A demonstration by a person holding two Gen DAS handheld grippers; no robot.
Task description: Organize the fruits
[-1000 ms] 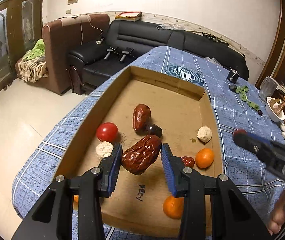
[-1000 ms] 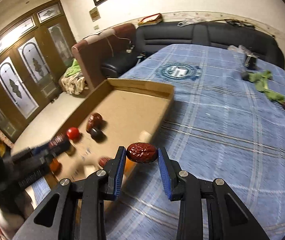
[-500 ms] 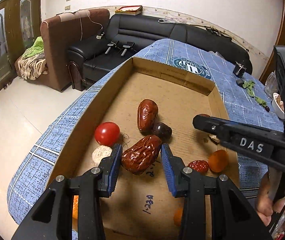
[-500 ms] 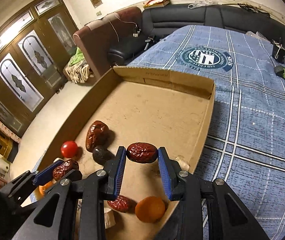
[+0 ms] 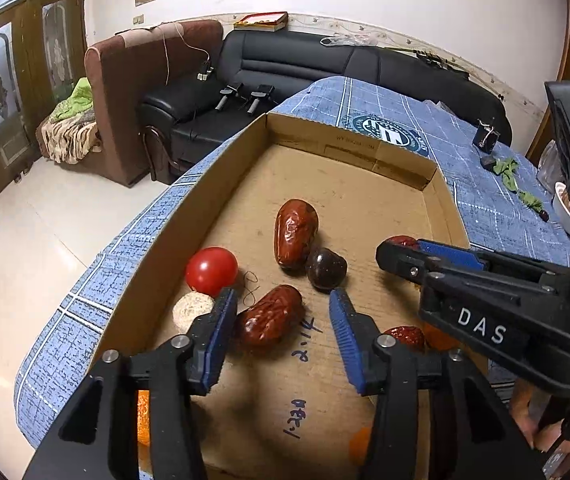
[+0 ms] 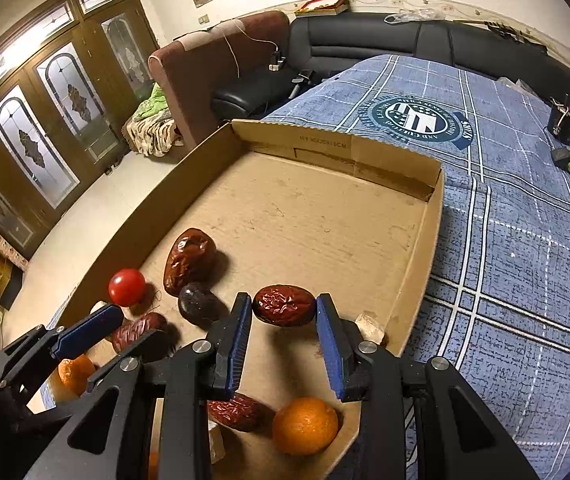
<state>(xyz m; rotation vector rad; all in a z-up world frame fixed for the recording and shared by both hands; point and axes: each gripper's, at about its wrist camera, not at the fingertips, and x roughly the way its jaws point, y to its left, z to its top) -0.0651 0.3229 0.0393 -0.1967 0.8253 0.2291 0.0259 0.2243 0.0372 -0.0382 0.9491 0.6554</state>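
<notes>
Left gripper (image 5: pixel 283 322): jaws opening; wrinkled date (image 5: pixel 269 315) between them, down on the cardboard tray (image 5: pixel 221 184) floor, right pad clear of it.
Date axis: slanting, near-left to far-right.
Right gripper (image 6: pixel 284 320): pinching a small red date (image 6: pixel 284 305) endwise, over the tray's right half.
Below it: bare cardboard.
Neighbours: dark fruit (image 6: pixel 197 305), orange (image 6: pixel 305 426), pale lump (image 6: pixel 369 327) by the wall.
</notes>
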